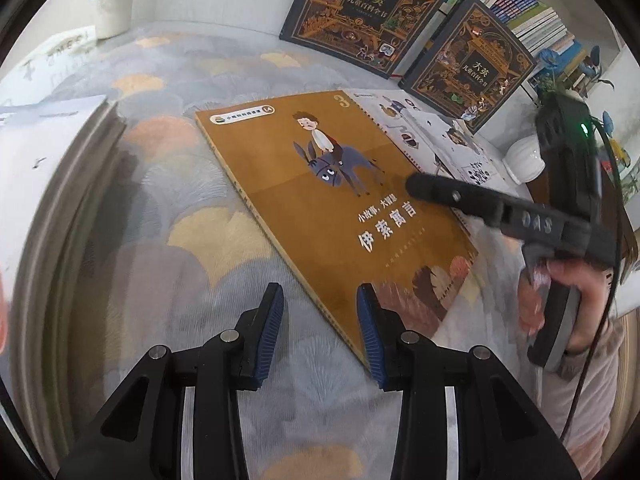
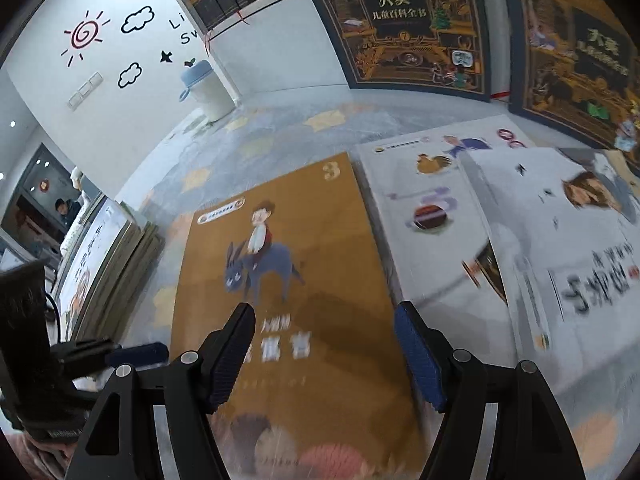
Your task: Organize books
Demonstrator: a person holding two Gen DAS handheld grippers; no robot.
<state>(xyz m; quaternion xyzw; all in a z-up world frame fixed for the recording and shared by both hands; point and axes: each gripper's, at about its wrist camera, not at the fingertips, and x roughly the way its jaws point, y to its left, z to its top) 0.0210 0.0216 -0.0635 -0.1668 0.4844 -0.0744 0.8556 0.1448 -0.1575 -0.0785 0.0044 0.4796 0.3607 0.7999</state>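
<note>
My left fingers [image 1: 320, 300] and right fingers [image 2: 324, 344] are open; the orange book [image 1: 320, 200] lies at 12 o'clock.

This looks like a children's reading corner or small bookshop — a place built around picture books. Two large dark encyclopedia volumes [image 1: 362, 12] stand propped at the far edge of a counter [image 1: 168, 184] covered in a pastel leaf-patterned cloth, and rows of thin book spines [image 1: 520, 4] fill the shelves behind them on the far right. The white wall [image 2: 100, 92] on the far left carries playful stickers — a red spiral sun [image 2: 85, 35], outlined clouds and a star. Illustrated children's books [image 2: 304, 264] lie flat across the counter.
</note>
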